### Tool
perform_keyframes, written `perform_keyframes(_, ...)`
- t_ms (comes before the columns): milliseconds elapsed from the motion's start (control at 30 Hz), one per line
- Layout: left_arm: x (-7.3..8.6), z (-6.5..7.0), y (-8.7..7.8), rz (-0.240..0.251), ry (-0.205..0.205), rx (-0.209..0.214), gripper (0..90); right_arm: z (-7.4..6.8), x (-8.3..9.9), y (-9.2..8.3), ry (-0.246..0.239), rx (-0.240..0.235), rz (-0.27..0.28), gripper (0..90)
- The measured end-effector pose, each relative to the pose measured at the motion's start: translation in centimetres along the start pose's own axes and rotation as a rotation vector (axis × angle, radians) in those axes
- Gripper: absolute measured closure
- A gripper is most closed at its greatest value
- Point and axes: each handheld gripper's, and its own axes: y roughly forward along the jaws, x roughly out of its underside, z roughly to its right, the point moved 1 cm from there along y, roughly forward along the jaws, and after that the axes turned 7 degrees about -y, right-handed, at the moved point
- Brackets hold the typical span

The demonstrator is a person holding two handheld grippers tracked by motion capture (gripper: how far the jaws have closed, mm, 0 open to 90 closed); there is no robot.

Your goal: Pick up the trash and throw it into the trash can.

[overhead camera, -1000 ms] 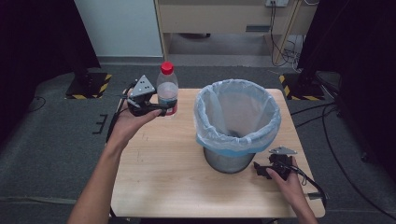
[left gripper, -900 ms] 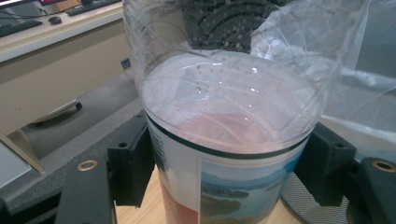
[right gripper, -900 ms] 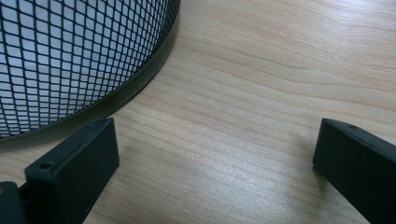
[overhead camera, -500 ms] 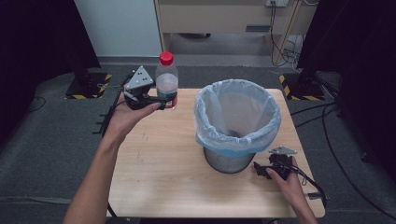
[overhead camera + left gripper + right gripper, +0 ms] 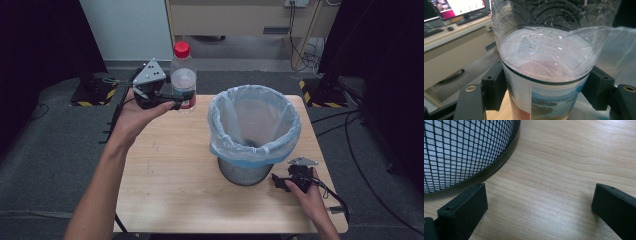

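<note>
Bin (image 5: 254,131) as landmark, high view: left tongs (image 5: 176,102) pinch an upright water bottle (image 5: 183,75) up-left of its rim; right tongs (image 5: 278,183) rest on the table (image 5: 170,185) beside its base. Left gripper view: jaws clamp the bottle's label. Right gripper view: jaws spread, bin's mesh just beside.

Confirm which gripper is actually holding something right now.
The left gripper, raised at the table's far left corner, clamps a red-capped water bottle at its label. The right gripper rests open by the mesh bin.
</note>
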Motion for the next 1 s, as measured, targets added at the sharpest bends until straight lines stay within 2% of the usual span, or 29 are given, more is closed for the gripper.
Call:
perform_keyframes(133, -0.7, 0.5, 0.1, -0.009, 0.010, 0.008, 28.9, 0.0, 0.0, 0.0, 0.000, 0.000, 0.000, 0.4)
perform_keyframes(267, -2.1, 1.4, 0.3, 0.004, 0.024, 0.034, 28.9, 0.0, 0.0, 0.0, 0.000, 0.000, 0.000, 0.5)
perform_keyframes(367, -2.5, 1.7, 0.3, 0.006, 0.030, 0.041, 28.9, 0.0, 0.0, 0.0, 0.000, 0.000, 0.000, 0.4)
perform_keyframes(500, -3.1, 2.2, 0.9, 0.009, 0.024, 0.065, 28.9, 0.0, 0.0, 0.0, 0.002, 0.000, 0.001, 0.4)
perform_keyframes(633, -3.6, 2.6, 1.0, 0.013, 0.028, 0.076, 28.9, 0.0, 0.0, 0.0, 0.002, 0.000, 0.001, 0.4)
perform_keyframes(733, -4.1, 3.2, 1.3, 0.020, 0.031, 0.102, 28.9, 0.0, 0.0, 0.0, 0.001, 0.000, 0.001, 0.4)
perform_keyframes(1000, -4.4, 4.1, 2.3, 0.013, 0.038, 0.132, 28.8, 0.0, 0.0, 0.0, -0.003, 0.000, 0.003, 0.4)
